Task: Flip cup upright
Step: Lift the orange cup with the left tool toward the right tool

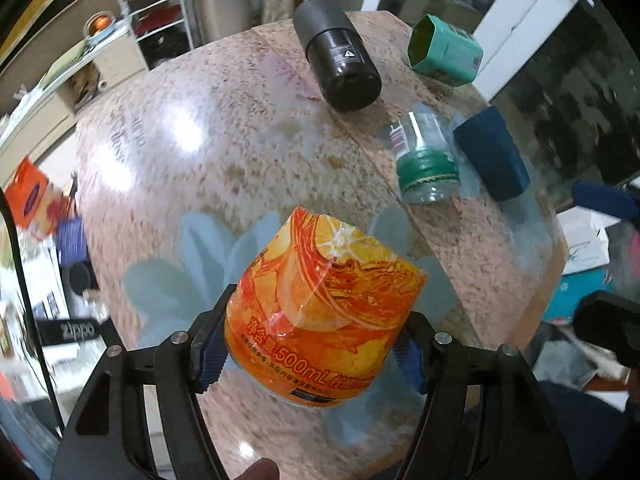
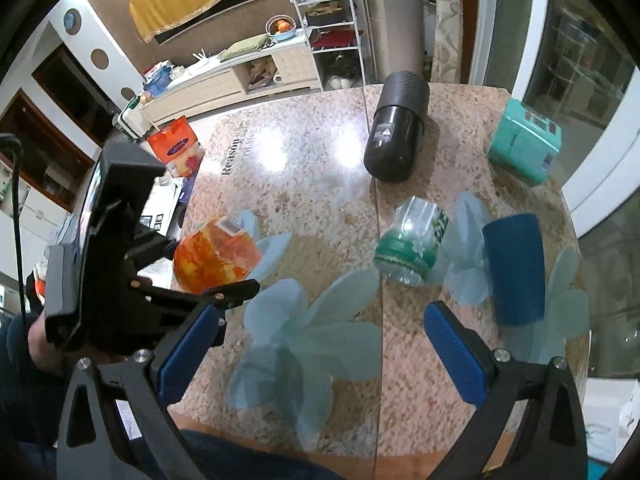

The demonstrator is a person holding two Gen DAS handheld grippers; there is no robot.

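My left gripper (image 1: 310, 354) is shut on an orange cup (image 1: 324, 312) cut from a 500 mL drink bottle. It holds the cup tilted above the table's left front. The right wrist view shows the same cup (image 2: 218, 258) between the left gripper's fingers (image 2: 236, 292), lifted off the table. My right gripper (image 2: 320, 352) is open and empty above the front middle of the table (image 2: 304, 184). A dark blue cup (image 2: 516, 268) lies on its side just ahead of its right finger.
On the speckled table lie a black cylinder (image 1: 340, 60), a teal box-shaped cup (image 1: 446, 50), a clear cut bottle with a green label (image 1: 426, 164) and the dark blue cup (image 1: 490, 152). Shelves and a cabinet (image 2: 240, 72) stand beyond the far edge.
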